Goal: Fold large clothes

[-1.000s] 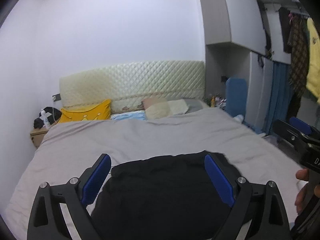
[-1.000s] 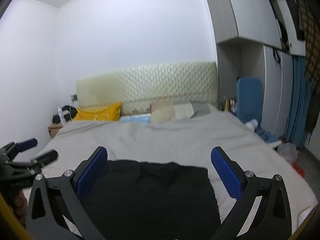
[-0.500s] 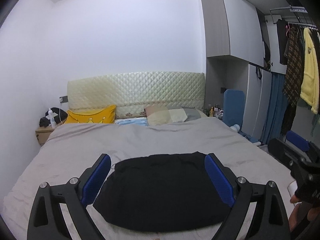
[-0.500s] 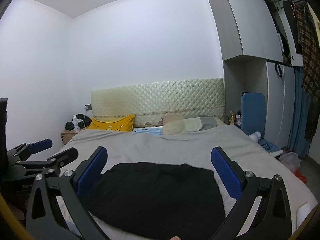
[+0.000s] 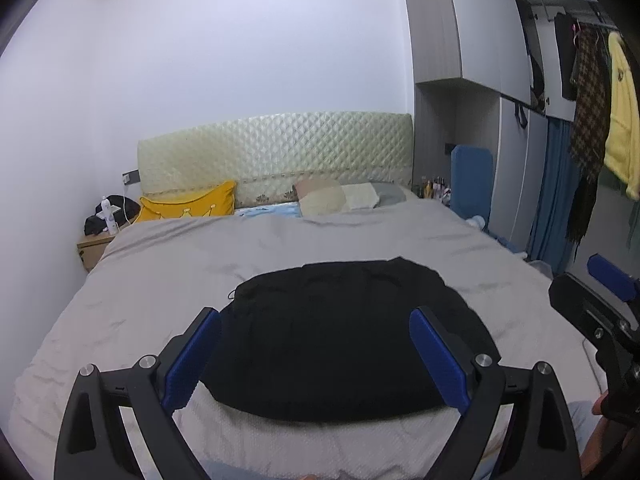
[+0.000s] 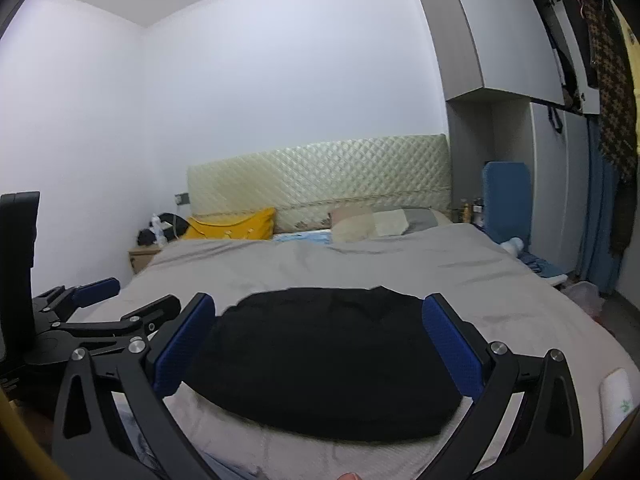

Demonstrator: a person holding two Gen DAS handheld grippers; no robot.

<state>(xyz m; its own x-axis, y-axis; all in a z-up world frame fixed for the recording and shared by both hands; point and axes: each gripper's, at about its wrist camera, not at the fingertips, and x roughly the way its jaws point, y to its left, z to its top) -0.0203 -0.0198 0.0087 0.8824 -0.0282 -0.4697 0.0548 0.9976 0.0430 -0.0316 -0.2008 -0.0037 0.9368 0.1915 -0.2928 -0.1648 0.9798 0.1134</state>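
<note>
Black garment [image 5: 344, 340] lies flat on the grey bedspread [image 5: 280, 248], folded into a rounded block near the foot of the bed, roughly centred w/ bare cover all round it. A thin thread sticks out at its far left corner.

Left gripper [image 5: 316, 356] held above the near edge of the bed, blue-padded fingers [image 5: 192, 360] spread wide, nothing between them; the garment shows through the gap but isn't touched. Right gripper [image 6: 320, 344] likewise: fingers [image 6: 452, 344] wide apart, empty, garment framed between them w/o contact. In the right wrist view the left gripper shows at the left edge, just beside the right one.

Further back: quilted cream headboard [image 5: 276, 160], yellow pillow [image 5: 188, 204] on the left, beige and grey pillows [image 5: 344, 198] towards the right. Wooden nightstand [image 5: 94, 246] by the left wall w/ a bottle and dark stuff on it. Grey wardrobe [image 5: 472, 32] on the right, blue curtain [image 5: 554, 196] below it, clothes on a rail incl. a yellow top [image 5: 622, 120] and a checked piece [image 5: 588, 104].
</note>
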